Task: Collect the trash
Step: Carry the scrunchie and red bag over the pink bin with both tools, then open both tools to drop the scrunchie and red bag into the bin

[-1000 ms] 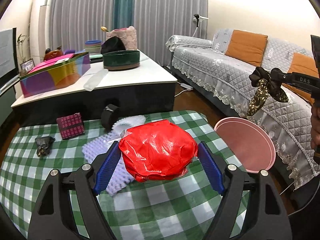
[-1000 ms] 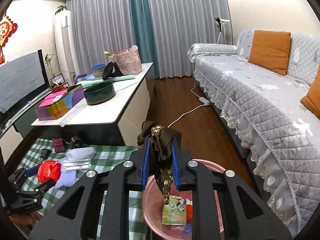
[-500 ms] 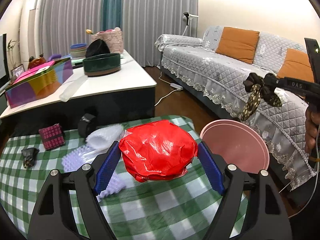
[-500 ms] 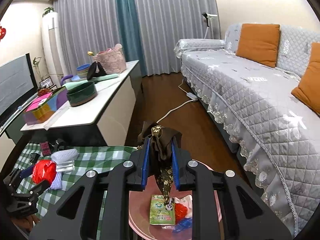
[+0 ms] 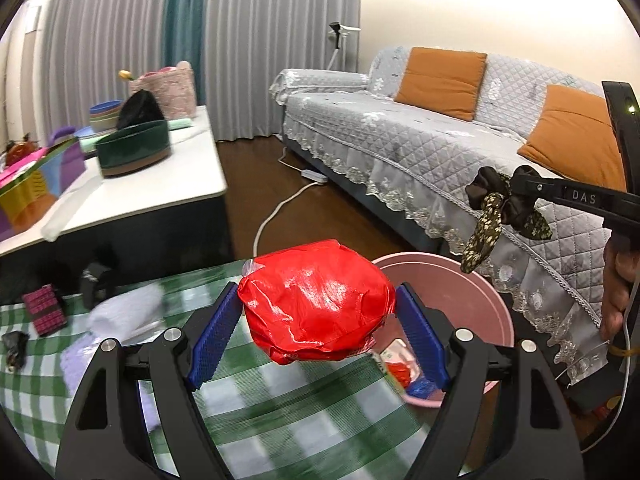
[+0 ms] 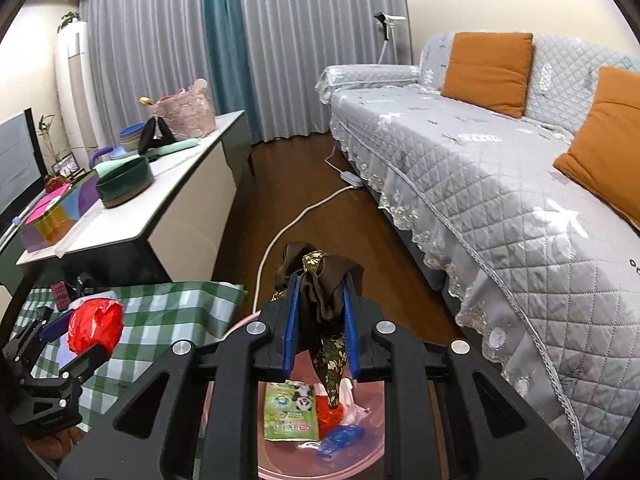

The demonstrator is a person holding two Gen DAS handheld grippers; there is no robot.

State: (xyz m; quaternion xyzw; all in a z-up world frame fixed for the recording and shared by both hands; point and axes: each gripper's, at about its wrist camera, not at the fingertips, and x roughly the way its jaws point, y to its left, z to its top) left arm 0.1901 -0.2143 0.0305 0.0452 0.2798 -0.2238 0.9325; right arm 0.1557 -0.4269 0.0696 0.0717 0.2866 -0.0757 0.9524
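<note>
Red bag (image 5: 316, 302) nearer pink basin (image 5: 472, 280) — left claw (image 5: 316, 334) gripping.

Trash I'm carrying, and the basin

Red crumpled bag (image 5: 316, 300) centre frame; brown floral scrunchie (image 6: 320, 304) dangling above pink basin (image 5: 480, 292) holding wrappers.

Left gripper (image 5: 316, 320) tilted downward, jaws wide, blue pads (image 5: 214, 334) pressed on a bulky load between them; right gripper (image 6: 319, 322) tilted downward, jaws nearly closed, clamping something thin; in the left wrist view, right gripper at 3 o'clock, a hand (image 5: 618, 286) behind it.
</note>
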